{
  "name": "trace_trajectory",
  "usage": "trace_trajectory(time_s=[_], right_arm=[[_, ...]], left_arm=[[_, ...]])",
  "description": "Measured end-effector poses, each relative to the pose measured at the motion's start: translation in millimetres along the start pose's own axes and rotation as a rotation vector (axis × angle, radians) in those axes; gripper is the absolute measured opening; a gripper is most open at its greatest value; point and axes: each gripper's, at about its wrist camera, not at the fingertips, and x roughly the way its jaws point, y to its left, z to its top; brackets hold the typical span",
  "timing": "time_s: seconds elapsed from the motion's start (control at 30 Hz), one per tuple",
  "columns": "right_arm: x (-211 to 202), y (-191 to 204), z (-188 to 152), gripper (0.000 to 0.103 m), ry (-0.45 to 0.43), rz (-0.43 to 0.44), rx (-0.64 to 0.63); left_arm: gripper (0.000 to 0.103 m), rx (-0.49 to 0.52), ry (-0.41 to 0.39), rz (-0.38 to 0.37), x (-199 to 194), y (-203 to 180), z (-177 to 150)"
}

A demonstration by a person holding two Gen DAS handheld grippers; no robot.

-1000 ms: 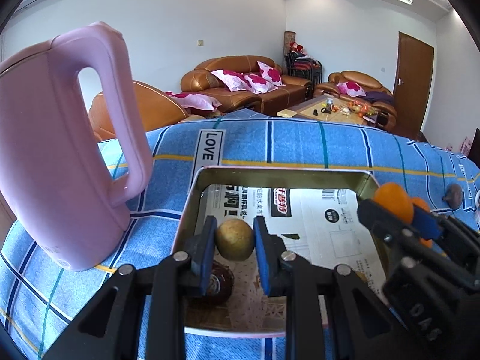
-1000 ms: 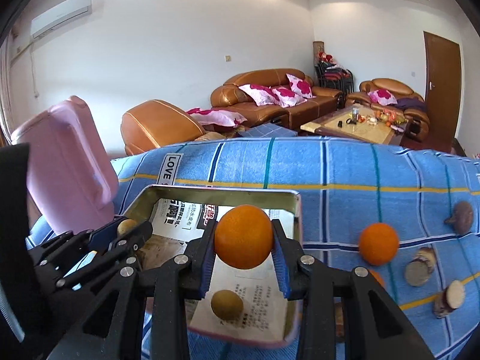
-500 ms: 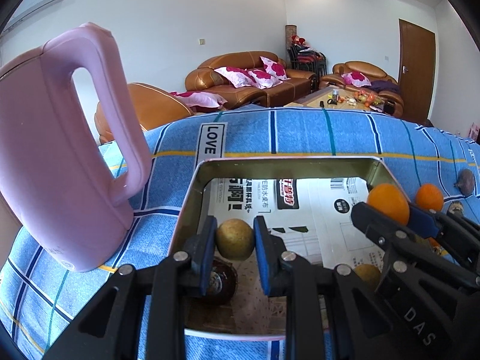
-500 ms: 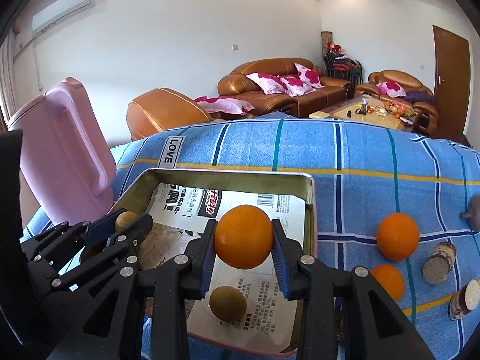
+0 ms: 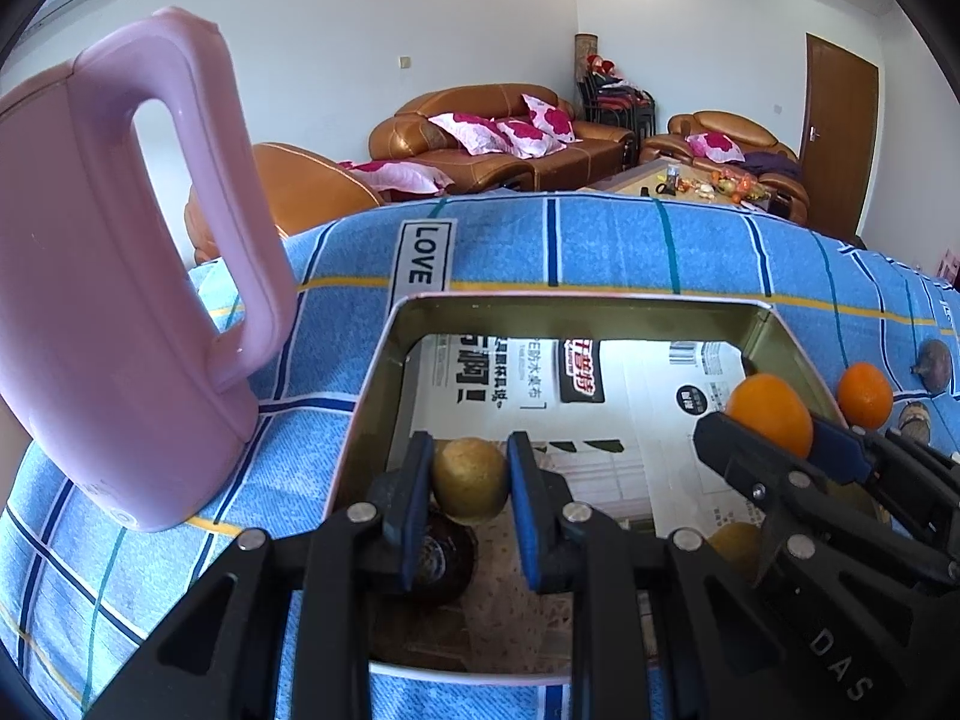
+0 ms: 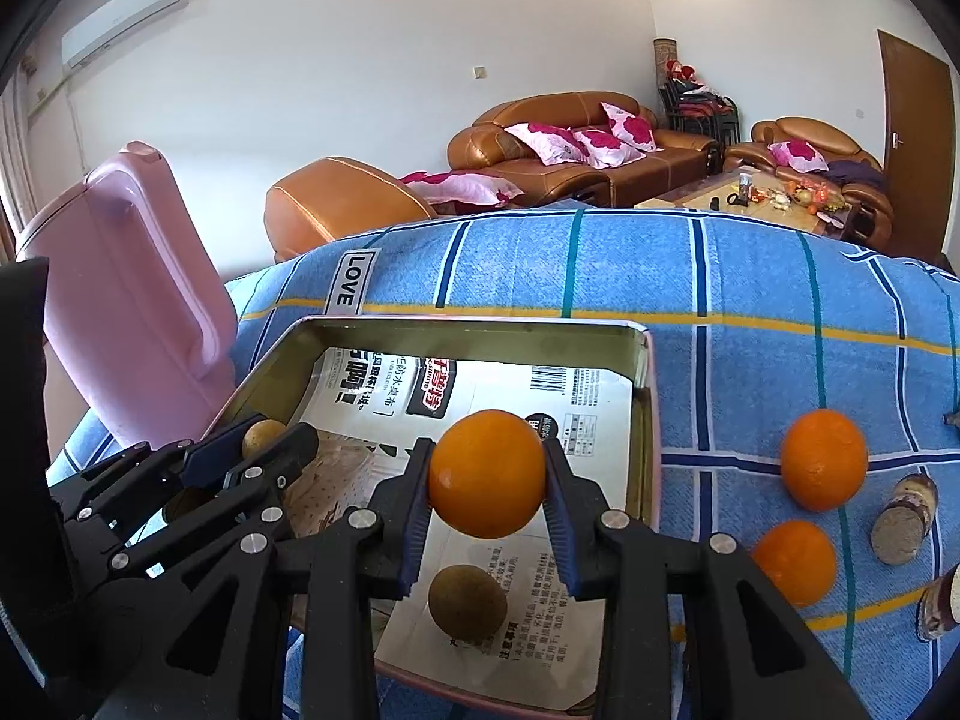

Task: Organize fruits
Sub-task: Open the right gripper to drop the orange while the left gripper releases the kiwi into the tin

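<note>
A: With the left gripper (image 5: 470, 483) clamped on the brown fruit (image 5: 470, 480) and the right gripper (image 6: 487, 483) pinching the orange (image 6: 486, 482), both hanging over the tin tray (image 6: 639, 414), how best to finish?

B: Lower first, then release gently onto bare paper, clear of the loose brown fruit (image 6: 467, 602) just beneath the right tongs.

A: And beyond?

B: Fetch the two oranges (image 6: 824, 459) right of the tray.
</note>
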Motion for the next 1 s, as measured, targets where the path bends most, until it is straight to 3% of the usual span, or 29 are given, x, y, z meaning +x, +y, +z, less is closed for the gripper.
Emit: trace_trajectory(time_s=[0.67, 1.0], right_arm=[[0.7, -1.5, -1.1, 0.039, -0.005, 0.045, 0.011], [-10.0, -9.9, -2.0, 0.039, -0.081, 0.081, 0.085]], left_arm=[[0.026, -0.006, 0.006, -0.001, 7.1, 2.3, 1.4], [0.026, -0.006, 0.004, -0.001, 7.2, 1.9, 1.5]])
